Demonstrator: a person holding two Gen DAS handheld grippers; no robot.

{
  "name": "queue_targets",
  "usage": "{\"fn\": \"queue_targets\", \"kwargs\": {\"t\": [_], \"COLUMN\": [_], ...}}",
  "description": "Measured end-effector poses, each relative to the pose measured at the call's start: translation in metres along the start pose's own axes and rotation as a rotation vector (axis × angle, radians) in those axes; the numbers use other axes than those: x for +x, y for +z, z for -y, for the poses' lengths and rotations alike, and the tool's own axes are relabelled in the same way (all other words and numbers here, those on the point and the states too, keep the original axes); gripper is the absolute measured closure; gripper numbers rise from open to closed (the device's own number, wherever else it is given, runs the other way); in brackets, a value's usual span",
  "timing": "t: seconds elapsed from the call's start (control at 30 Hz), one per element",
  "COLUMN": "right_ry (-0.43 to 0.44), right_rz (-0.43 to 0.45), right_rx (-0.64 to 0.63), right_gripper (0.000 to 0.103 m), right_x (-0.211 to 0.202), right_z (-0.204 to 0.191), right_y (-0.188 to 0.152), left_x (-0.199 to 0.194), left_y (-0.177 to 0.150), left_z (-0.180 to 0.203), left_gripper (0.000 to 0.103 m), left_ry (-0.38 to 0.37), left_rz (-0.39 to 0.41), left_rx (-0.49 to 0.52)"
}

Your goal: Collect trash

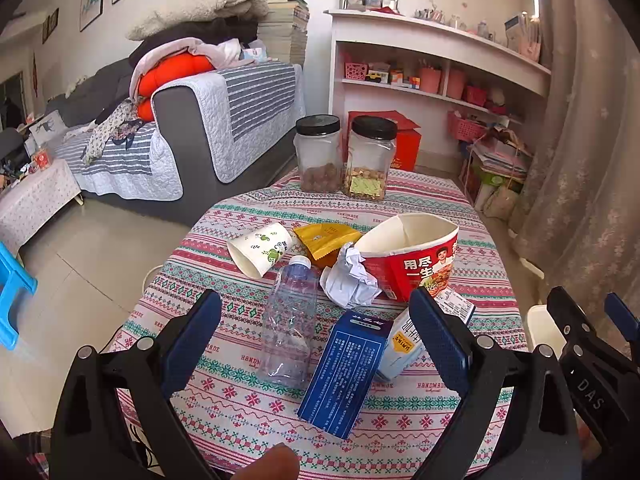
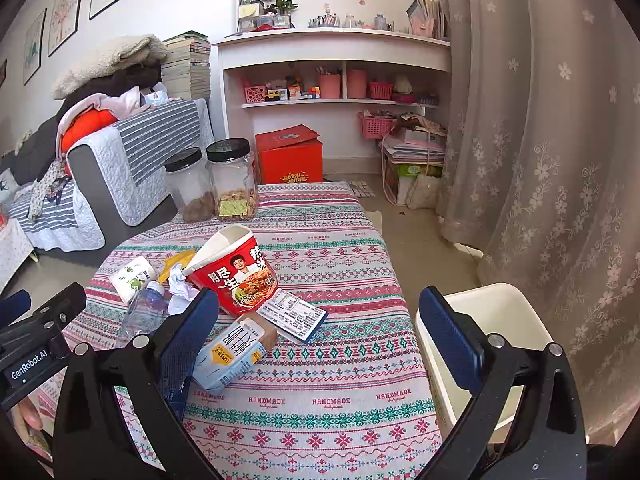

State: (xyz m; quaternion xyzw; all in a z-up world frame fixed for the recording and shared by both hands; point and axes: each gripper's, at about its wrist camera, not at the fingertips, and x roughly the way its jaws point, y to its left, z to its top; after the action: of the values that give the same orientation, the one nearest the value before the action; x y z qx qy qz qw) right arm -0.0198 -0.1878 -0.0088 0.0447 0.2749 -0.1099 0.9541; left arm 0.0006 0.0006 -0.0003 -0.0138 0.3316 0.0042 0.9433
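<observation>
Trash lies on the patterned tablecloth [image 1: 240,400]: a clear plastic bottle [image 1: 289,320], a blue box [image 1: 346,368], a milk carton [image 1: 400,350], crumpled white paper [image 1: 349,278], a red noodle bowl [image 1: 412,256], a paper cup [image 1: 260,249] and a yellow wrapper [image 1: 326,238]. My left gripper [image 1: 316,332] is open and empty, above the bottle and blue box. My right gripper [image 2: 320,326] is open and empty over the table's right part, near the milk carton [image 2: 236,350] and a printed card [image 2: 292,314]. The noodle bowl [image 2: 236,274] lies behind it.
A white bin [image 2: 492,344] stands on the floor at the table's right edge. Two black-lidded jars [image 1: 318,154] [image 1: 370,158] stand at the table's far edge. A sofa [image 1: 180,140], a red box [image 2: 290,158], shelves [image 2: 340,80] and a curtain [image 2: 540,160] surround the table.
</observation>
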Motion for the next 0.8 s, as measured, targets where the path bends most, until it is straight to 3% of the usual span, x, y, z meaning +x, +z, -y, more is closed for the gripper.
{"fn": "queue_targets", "kwargs": {"t": [0.8], "right_ry": [0.002], "right_rz": [-0.009], "right_rx": [-0.003], "right_gripper": [0.007], "right_x": [-0.002], "right_z": [0.003], "right_y": [0.001], "left_x": [0.006], "left_y": [-0.008], "left_z": [-0.014], "left_gripper": [0.011], "left_ry": [0.001], "left_rz": [-0.005], "left_rx": [-0.001]}}
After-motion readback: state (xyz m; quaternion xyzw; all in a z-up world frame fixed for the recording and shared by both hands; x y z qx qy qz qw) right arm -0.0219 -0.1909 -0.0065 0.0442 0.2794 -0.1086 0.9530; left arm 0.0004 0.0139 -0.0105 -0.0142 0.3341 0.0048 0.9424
